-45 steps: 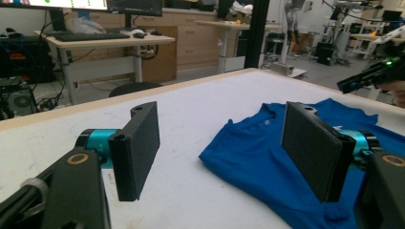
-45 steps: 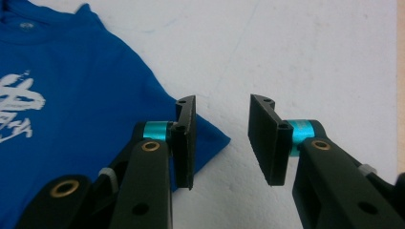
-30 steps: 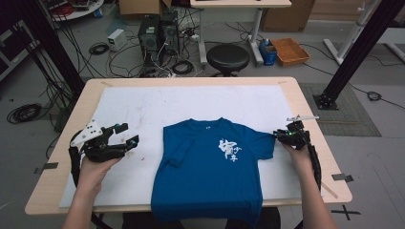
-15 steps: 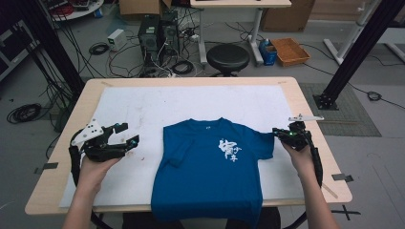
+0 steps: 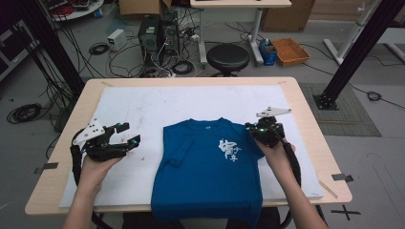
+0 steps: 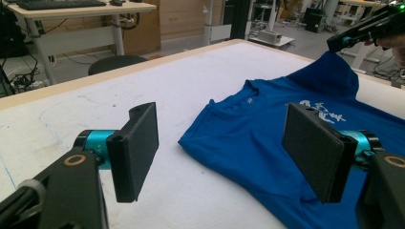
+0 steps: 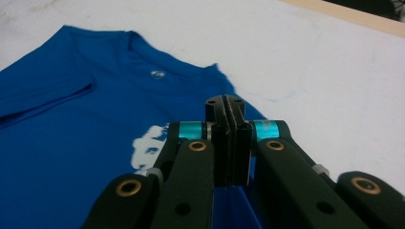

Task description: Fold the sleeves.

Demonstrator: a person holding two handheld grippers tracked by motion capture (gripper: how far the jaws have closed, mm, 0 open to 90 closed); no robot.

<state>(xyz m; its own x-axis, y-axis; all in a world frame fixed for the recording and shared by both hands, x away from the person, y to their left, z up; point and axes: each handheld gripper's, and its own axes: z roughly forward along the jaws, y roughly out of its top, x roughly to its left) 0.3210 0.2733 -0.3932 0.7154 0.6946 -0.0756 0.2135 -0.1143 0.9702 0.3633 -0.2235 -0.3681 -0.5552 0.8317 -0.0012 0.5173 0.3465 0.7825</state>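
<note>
Shirt [image 5: 207,171]: blue short-sleeved T-shirt with a white print on the chest, lying face up on the white sheet [image 5: 191,102], neck toward the far edge, hem hanging over the near edge of the table [image 5: 305,102].
Print: white brush-like characters, sitting on the chest toward the right gripper's side.
Collar: round neck with a small white mark inside, seen in the right gripper view.
Left sleeve: flat on the sheet, with a fold running along the shoulder.
Right sleeve: lifted off the sheet into a small peak, pinched at its tip, with the cloth drawn in toward the chest.
Right gripper [image 5: 259,130]: jaws pressed together on the right sleeve's edge; they have just been closing, with the cloth between them.
Left gripper [image 5: 130,134]: jaws spread wide with nothing between them, held above the bare sheet just beside the shirt's left sleeve, not touching it.
</note>
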